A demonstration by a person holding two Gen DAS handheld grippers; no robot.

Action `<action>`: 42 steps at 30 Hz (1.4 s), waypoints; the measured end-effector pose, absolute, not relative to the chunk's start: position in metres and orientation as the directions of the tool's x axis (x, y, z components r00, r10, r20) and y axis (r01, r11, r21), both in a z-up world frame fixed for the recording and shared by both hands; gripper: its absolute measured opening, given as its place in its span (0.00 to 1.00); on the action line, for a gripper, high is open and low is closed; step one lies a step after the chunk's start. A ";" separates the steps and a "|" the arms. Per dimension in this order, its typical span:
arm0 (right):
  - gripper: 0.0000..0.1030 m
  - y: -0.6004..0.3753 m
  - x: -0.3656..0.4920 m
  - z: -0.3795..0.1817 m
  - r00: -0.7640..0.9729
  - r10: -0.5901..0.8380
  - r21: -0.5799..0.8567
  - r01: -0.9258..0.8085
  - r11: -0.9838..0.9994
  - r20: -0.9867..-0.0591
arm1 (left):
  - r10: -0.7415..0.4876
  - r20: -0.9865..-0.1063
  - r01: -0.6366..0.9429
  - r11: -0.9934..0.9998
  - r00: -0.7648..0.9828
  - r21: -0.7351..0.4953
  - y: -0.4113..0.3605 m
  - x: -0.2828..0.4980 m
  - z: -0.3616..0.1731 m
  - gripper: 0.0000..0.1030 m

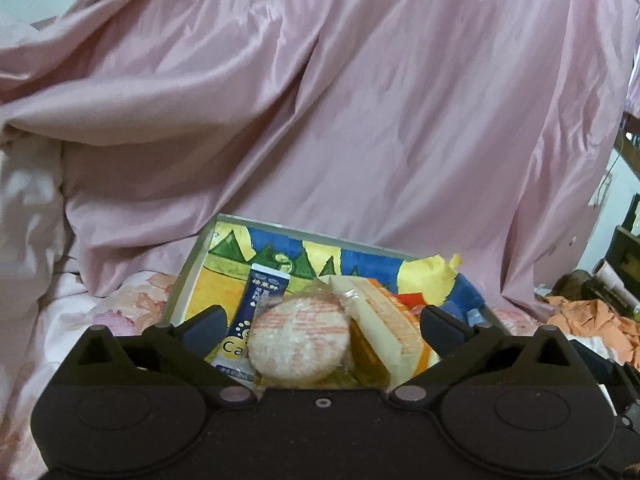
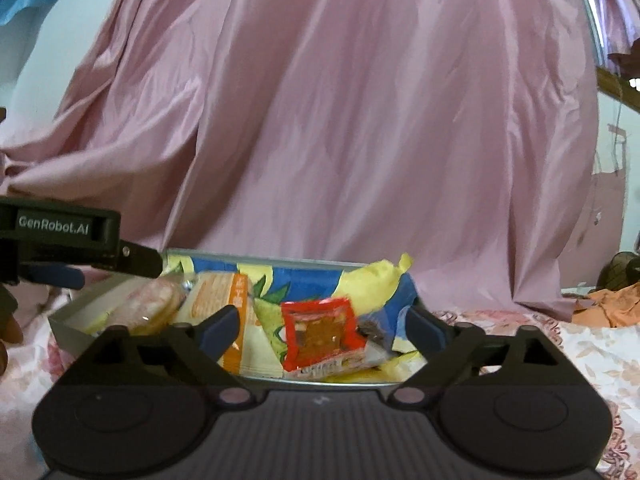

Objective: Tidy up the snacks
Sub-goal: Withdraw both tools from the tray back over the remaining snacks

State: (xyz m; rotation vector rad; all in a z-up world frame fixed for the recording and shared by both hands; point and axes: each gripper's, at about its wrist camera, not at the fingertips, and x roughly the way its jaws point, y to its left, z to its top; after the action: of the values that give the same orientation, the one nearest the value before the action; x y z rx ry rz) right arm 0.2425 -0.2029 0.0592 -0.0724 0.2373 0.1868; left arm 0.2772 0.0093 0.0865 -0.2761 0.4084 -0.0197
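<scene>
Snacks lie gathered in a shallow box with a bright cartoon lining, set on a floral bedsheet in front of a pink curtain; in the left wrist view a round rice cracker in clear wrap sits at the front, touching a blue sachet on its left and a cream-and-orange biscuit pack on its right; in the right wrist view a red-edged packet rests near the box's front, beside the same biscuit pack and a yellow bag behind it; every snack visible is inside the box, and none shows on the sheet, so collection appears largely complete; the items overlap and lean at odd angles, so straightening may remain; the left gripper has its fingers wide apart with nothing clamped, the cracker merely framed between them; the right gripper likewise stands spread and empty, the red-edged packet lying free below; orange cloth lies at the far right.
</scene>
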 end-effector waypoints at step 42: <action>1.00 -0.218 0.045 0.060 0.946 0.215 -0.025 -0.227 0.973 -0.241 | -0.077 -0.427 -0.005 0.982 0.901 -0.189 0.020 0.061 0.055 0.99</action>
State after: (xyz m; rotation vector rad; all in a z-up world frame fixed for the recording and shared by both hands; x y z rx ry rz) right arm 0.0452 -0.2178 0.0601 -0.0522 0.2392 0.2254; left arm 0.0615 0.0204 0.0550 -0.1879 0.4480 -0.0374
